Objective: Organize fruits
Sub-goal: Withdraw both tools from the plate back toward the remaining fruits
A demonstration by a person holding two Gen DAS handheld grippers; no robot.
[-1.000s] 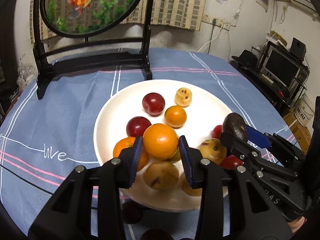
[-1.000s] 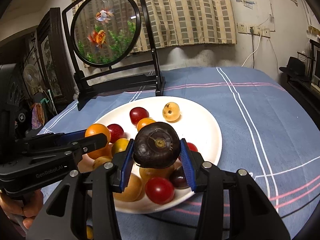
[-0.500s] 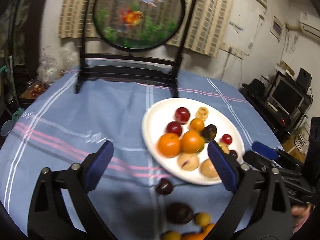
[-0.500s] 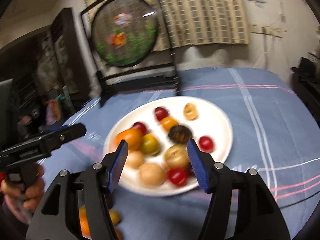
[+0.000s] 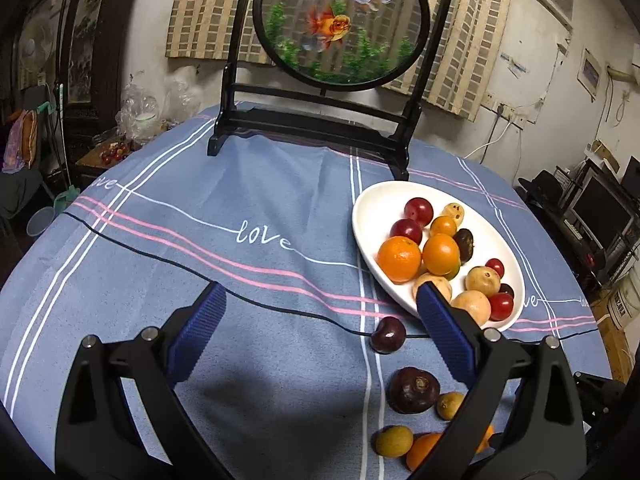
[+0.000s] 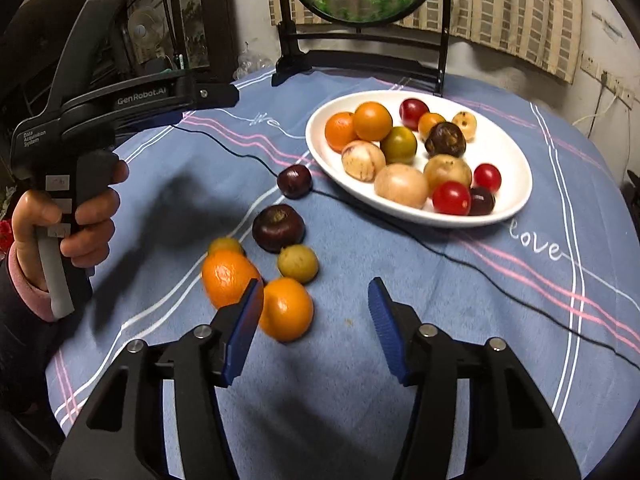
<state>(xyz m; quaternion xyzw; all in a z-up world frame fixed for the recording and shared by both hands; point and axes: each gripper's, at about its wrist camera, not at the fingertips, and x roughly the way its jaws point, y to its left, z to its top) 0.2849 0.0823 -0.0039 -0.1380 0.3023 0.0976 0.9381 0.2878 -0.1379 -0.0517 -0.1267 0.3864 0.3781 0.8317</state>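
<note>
A white plate [image 5: 362, 216] [image 6: 320, 148] holds several fruits: oranges, red plums, tomatoes, tan fruits and a dark round fruit [image 6: 445, 139]. On the blue cloth in front of it lie a dark plum [image 5: 388, 334] [image 6: 295, 181], a bigger dark fruit [image 5: 413, 390] [image 6: 278, 227], small yellow-green fruits [image 6: 298, 263] and two oranges [image 6: 230, 282] [image 6: 286, 308]. My left gripper [image 5: 318, 312] stands wide open over bare cloth, left of the plate. My right gripper [image 6: 314, 300] hovers by the loose fruits with its jaws closing. The nearer orange lies just beyond its left finger, unpressed.
A black stand with a round goldfish panel [image 5: 340, 28] rises at the table's far side. A thin black cable [image 6: 400, 228] crosses the cloth near the plate. A hand [image 6: 80, 216] holds the left gripper's handle at the left. Shelves and monitors [image 5: 600, 216] crowd the right.
The left gripper let go of the orange on the plate, opened wide and drew back leftward. The right gripper released the dark fruit onto the plate and pulled back to the loose fruits.
</note>
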